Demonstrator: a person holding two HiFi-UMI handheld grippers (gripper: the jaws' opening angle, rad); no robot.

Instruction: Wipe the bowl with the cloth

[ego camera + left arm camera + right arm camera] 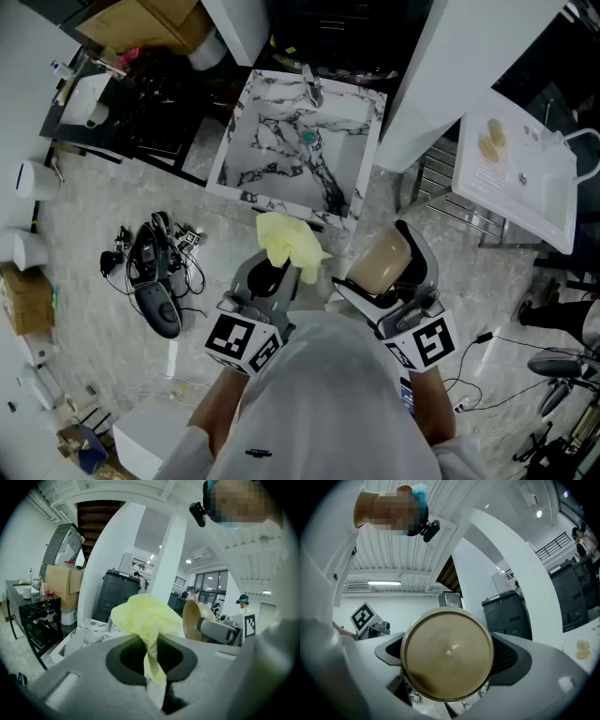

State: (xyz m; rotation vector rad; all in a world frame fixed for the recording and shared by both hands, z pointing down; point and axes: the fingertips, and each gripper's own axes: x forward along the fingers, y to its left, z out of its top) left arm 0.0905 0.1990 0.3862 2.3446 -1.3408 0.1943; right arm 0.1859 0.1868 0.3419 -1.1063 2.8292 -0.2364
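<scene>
A crumpled yellow cloth (289,242) sticks up out of my left gripper (277,274), whose jaws are shut on its lower end; in the left gripper view the cloth (148,617) bunches above the jaws. My right gripper (394,270) is shut on a tan bowl (380,264), held on its side. In the right gripper view the bowl's round underside (447,652) faces the camera and fills the space between the jaws. The bowl (197,619) also shows in the left gripper view, to the right of the cloth and apart from it.
A marble-patterned sink basin (298,145) with a tap lies ahead on the floor-level surface. A tangle of black cables and a device (155,267) sits to the left. A white board (516,169) leans at the right. A dark shelf (131,94) stands at the far left.
</scene>
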